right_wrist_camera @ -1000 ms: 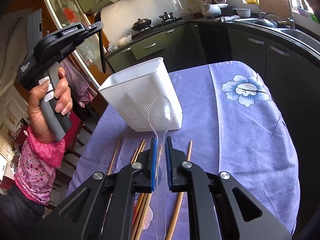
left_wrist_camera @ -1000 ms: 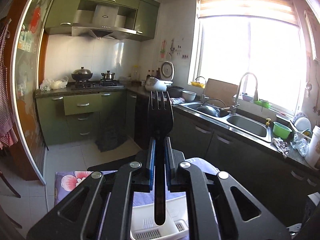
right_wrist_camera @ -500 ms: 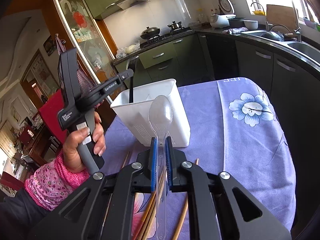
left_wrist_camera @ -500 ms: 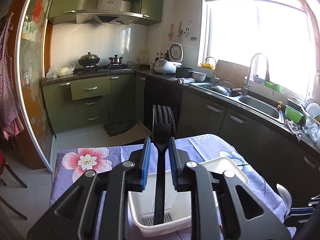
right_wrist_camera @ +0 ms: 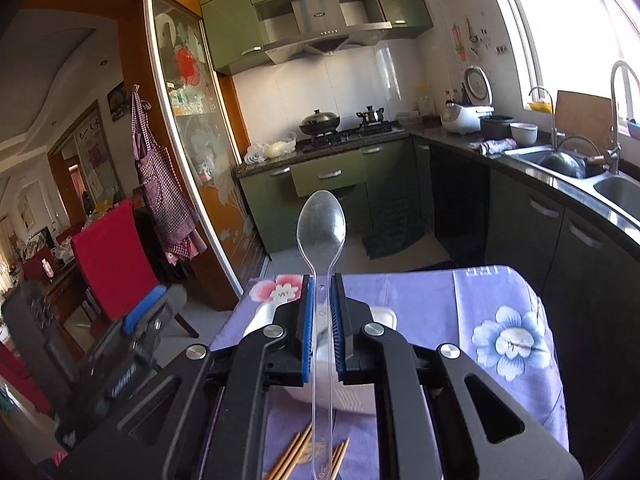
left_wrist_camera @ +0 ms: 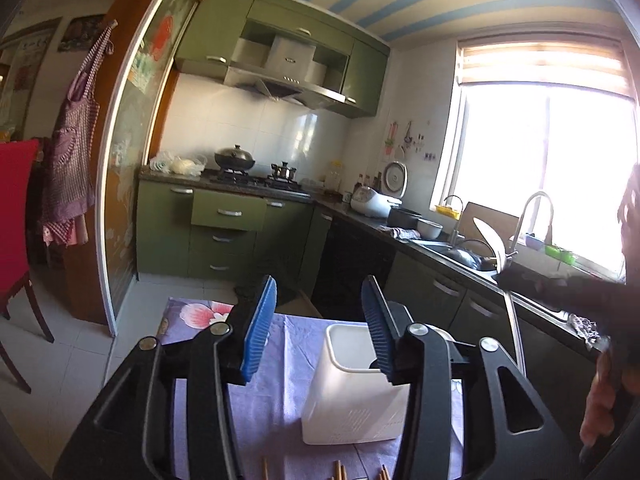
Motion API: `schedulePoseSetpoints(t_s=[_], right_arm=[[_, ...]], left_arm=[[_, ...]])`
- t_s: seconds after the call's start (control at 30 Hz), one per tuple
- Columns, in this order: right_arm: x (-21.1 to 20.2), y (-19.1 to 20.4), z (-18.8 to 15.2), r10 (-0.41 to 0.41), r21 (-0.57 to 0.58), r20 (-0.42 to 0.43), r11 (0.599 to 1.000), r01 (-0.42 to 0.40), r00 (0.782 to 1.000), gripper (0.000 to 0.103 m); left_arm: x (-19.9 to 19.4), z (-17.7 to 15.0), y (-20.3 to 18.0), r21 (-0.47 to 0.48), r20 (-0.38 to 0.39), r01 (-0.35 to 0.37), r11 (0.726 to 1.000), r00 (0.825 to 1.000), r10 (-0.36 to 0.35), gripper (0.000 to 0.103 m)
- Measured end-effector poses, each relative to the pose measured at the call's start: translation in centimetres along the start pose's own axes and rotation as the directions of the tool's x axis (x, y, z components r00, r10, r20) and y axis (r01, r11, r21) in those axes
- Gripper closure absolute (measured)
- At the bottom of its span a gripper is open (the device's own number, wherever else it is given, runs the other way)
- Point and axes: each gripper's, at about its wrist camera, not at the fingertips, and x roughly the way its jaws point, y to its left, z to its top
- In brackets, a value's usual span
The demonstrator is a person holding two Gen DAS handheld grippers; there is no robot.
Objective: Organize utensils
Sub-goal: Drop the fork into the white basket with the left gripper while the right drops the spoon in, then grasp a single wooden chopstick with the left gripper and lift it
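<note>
My left gripper [left_wrist_camera: 320,284] hangs above the table's near side; its jaws are opening with nothing between them. A white utensil holder [left_wrist_camera: 352,384] stands on the purple floral cloth [left_wrist_camera: 272,400] just beyond it. The black fork does not show clearly. My right gripper [right_wrist_camera: 322,280] is shut on the handle of a clear plastic spoon [right_wrist_camera: 322,220], bowl up, over the holder [right_wrist_camera: 384,316]. The left wrist view catches that spoon [left_wrist_camera: 490,240] at the right. Wooden chopsticks [right_wrist_camera: 296,456] lie on the cloth in front of the holder. The left gripper [right_wrist_camera: 148,316] shows blurred at lower left.
A red chair [right_wrist_camera: 108,248] stands left of the table. Dark green cabinets, a counter with a sink [right_wrist_camera: 616,188] and a stove [right_wrist_camera: 340,132] run along the back and right. A hand [left_wrist_camera: 604,400] holds the right gripper's grip.
My left gripper's jaws spread and the black fork left them, dropping toward the holder; the gripper then pulled back. My right gripper rose with the spoon, above the holder.
</note>
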Motion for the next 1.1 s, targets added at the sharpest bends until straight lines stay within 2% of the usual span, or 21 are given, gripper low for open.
schedulePoseSetpoints(t_s=[0.13,0.23,0.4,0.5,0.6,0.83,0.9,0.93,1.07,1.1], right_arm=[[3.0,0.2,2.8,-0.046,-0.020,0.062,0.999,0.047,0.997,0.094],[5.6,-0.2,4.0,-0.090,-0.033,0.096,0.995,0.093,0.991,0.093],[9.5,-1.4,4.0,-0.142,-0.043,0.127,0.988,0.148,0.982,0.093],[11.1,-1.6,3.3,-0.152,-0.047,0.131,0.986,0.160,0.980,0.093],[11.8,-1.4,1.7,-0.168,-0.070,0.128,0.982,0.178,0.977,0.093],[10.3,-1.3,-3.2,-0.181,-0.081,0.082,0.979,0.188,0.980,0.093],[9.6,-1.4,-4.0,-0.174,-0.073,0.073,0.981,0.179,0.982,0.079],[9.3,-1.4,-4.4,-0.176,-0.075,0.066,0.981,0.181,0.982,0.064],[7.3,-1.6,-5.4,-0.179,-0.070,0.052,0.981,0.182,0.982,0.062],[6.5,-1.6,-5.4,-0.177,-0.063,0.056,0.982,0.180,0.983,0.062]], left_arm=[[0.4,-1.6,0.7,0.012,0.002,-0.023,1.000,1.000,0.023,0.060],[1.8,-2.7,1.6,-0.025,-0.041,-0.023,0.999,0.999,0.021,0.060],[3.9,-4.3,3.2,-0.061,-0.094,-0.049,0.997,0.995,0.043,0.060],[4.6,-4.9,3.9,-0.082,-0.130,-0.051,0.995,0.991,0.040,0.060],[4.7,-5.1,4.0,-0.081,-0.133,-0.053,0.995,0.990,0.042,0.060],[4.8,-4.7,3.9,-0.091,-0.156,-0.035,0.995,0.988,0.020,0.060],[5.0,-4.6,3.7,-0.089,-0.179,-0.034,0.995,0.984,0.018,0.058],[4.9,-4.5,3.7,-0.092,-0.188,-0.037,0.995,0.982,0.020,0.058],[4.4,-4.1,3.2,-0.052,-0.242,-0.058,0.997,0.969,0.044,0.057],[4.3,-4.0,3.1,-0.040,-0.264,-0.064,0.997,0.963,0.051,0.053]])
